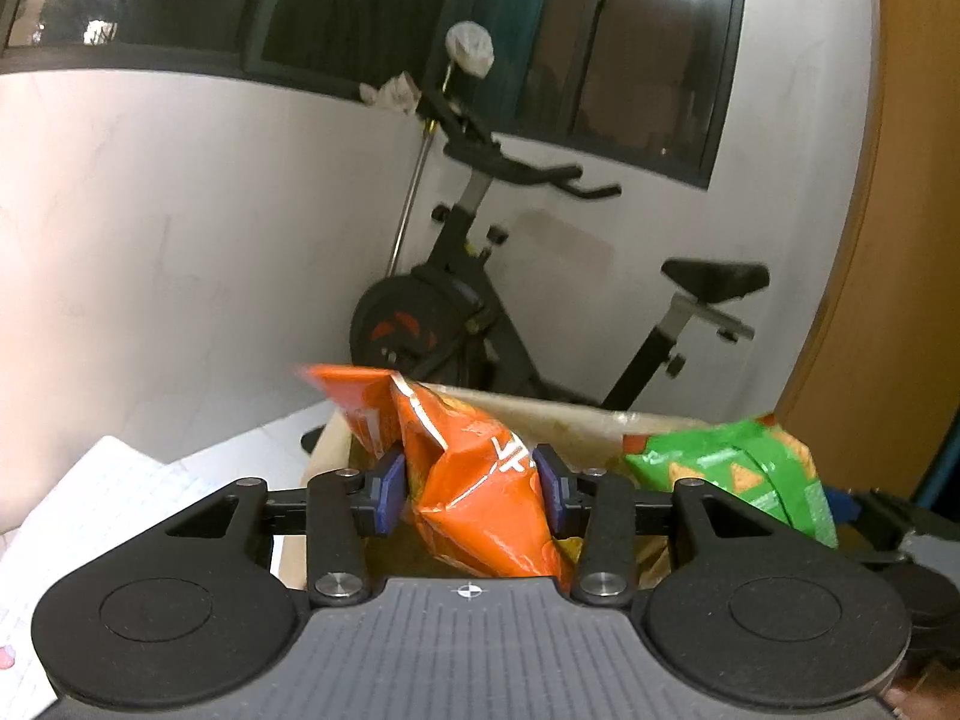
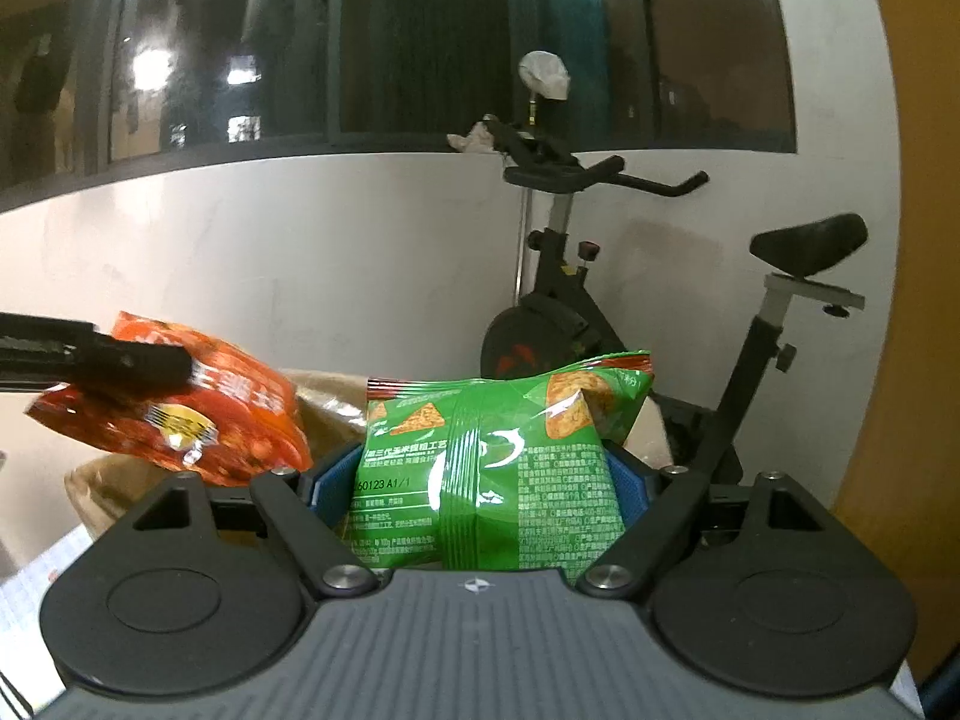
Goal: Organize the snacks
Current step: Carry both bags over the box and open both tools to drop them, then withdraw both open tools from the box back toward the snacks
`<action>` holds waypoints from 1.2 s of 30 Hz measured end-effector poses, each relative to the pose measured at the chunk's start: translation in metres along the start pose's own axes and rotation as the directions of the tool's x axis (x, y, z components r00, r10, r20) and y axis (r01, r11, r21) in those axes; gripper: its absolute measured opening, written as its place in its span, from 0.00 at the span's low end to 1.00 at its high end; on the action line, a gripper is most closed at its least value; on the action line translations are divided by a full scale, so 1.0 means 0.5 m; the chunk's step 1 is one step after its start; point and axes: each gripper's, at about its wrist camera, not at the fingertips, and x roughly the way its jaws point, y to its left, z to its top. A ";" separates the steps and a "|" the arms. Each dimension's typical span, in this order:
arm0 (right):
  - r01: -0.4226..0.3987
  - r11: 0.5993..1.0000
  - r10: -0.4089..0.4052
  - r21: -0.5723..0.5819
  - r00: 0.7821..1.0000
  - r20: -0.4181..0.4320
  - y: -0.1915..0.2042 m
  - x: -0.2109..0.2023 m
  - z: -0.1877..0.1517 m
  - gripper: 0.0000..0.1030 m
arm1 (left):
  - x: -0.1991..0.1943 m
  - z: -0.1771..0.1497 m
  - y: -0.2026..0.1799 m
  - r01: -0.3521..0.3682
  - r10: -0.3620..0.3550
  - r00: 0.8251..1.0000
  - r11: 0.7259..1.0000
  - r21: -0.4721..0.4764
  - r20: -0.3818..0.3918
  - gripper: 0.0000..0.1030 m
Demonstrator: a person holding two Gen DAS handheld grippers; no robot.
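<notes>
While the left gripper (image 1: 474, 489) pinches an orange snack bag (image 1: 474, 480) (crumpled), the right gripper (image 2: 480, 483) clamps a green snack bag (image 2: 486, 468) above a cardboard box (image 1: 576, 420).

The orange snack bag (image 1: 474, 474) is crumpled, pinched upright above the open cardboard box (image 1: 336, 438); the puffy green chip bag (image 2: 486, 468), back label showing, sits upright over the box's right side

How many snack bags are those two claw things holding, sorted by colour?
Orange snack bag, pinched in the left gripper: 1
Green snack bag, pinched in the right gripper: 1
Total: 2 bags, both held above an open cardboard box.
</notes>
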 end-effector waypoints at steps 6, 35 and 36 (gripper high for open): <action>-0.024 1.000 0.024 -0.009 0.999 -0.041 0.013 0.004 -0.006 0.86 | -0.011 0.000 0.025 0.007 -0.007 1.000 1.000 -0.020 -0.027 0.72; -0.038 0.992 0.046 0.122 0.997 -0.067 -0.037 -0.216 -0.024 0.92 | -0.244 -0.002 0.079 -0.078 0.077 0.997 0.996 0.035 0.018 0.73; -0.040 0.992 0.048 0.122 0.996 -0.069 -0.037 -0.223 -0.029 0.92 | -0.253 -0.008 0.081 -0.077 0.077 0.997 0.996 0.033 0.019 0.73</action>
